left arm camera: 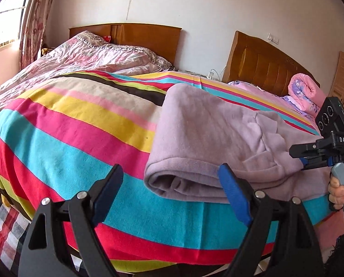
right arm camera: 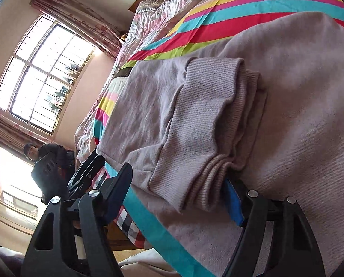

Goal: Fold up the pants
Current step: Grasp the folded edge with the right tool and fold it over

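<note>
You have a striped blanket (left arm camera: 68,124) spread over the bed, hanging past its near edge. Beyond its far edge lies a crumpled pink quilt (left arm camera: 84,55) against a wooden headboard (left arm camera: 146,37). A rolled floral quilt (left arm camera: 303,94) sits at the bed's far right corner. A barred window (right arm camera: 40,69) with curtains (right arm camera: 79,23) lights your room.

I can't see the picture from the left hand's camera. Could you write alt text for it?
Folded lilac fleece pants lie on a bed covered by a bright multicoloured striped blanket. The left gripper is open just before the pants' near folded edge, holding nothing. At the right edge, the right gripper reaches onto the pants; wooden headboards stand behind.
</note>
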A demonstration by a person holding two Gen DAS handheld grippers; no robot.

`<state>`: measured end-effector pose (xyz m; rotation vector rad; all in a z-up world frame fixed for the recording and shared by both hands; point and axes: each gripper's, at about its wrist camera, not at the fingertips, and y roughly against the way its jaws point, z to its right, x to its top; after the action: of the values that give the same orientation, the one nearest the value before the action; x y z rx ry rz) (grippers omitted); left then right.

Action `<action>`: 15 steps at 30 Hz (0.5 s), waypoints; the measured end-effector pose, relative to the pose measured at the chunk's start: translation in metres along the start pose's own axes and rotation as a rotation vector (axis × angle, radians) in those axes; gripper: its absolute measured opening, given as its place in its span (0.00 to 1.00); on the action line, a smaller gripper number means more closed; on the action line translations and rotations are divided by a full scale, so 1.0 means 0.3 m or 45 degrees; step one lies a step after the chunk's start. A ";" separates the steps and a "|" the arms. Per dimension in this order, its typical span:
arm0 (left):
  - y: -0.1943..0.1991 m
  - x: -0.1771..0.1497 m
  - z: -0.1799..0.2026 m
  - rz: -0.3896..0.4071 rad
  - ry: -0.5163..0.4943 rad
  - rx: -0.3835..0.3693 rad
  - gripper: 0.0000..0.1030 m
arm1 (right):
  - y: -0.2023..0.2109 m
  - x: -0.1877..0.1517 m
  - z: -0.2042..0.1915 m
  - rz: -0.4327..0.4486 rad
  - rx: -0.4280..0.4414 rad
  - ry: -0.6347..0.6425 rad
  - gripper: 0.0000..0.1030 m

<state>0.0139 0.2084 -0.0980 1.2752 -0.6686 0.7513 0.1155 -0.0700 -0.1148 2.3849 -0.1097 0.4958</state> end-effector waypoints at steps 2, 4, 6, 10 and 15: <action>0.000 -0.019 -0.013 -0.016 0.005 0.002 0.83 | -0.004 0.001 0.001 0.008 -0.012 -0.013 0.62; -0.001 -0.037 -0.016 -0.031 0.002 0.011 0.83 | -0.014 -0.003 0.010 0.005 -0.062 -0.029 0.17; 0.004 -0.049 -0.015 -0.039 -0.006 0.022 0.83 | -0.011 -0.014 -0.011 0.034 -0.081 -0.006 0.15; 0.014 -0.048 -0.008 -0.037 -0.019 0.033 0.83 | 0.060 0.017 -0.139 0.155 -0.118 0.151 0.14; -0.017 -0.019 0.025 -0.049 -0.074 0.058 0.85 | 0.127 0.137 -0.299 0.256 -0.110 0.310 0.14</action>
<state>0.0144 0.1997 -0.1040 1.3523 -0.6752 0.7036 0.1168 -0.0386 -0.0138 2.2213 -0.2573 0.8542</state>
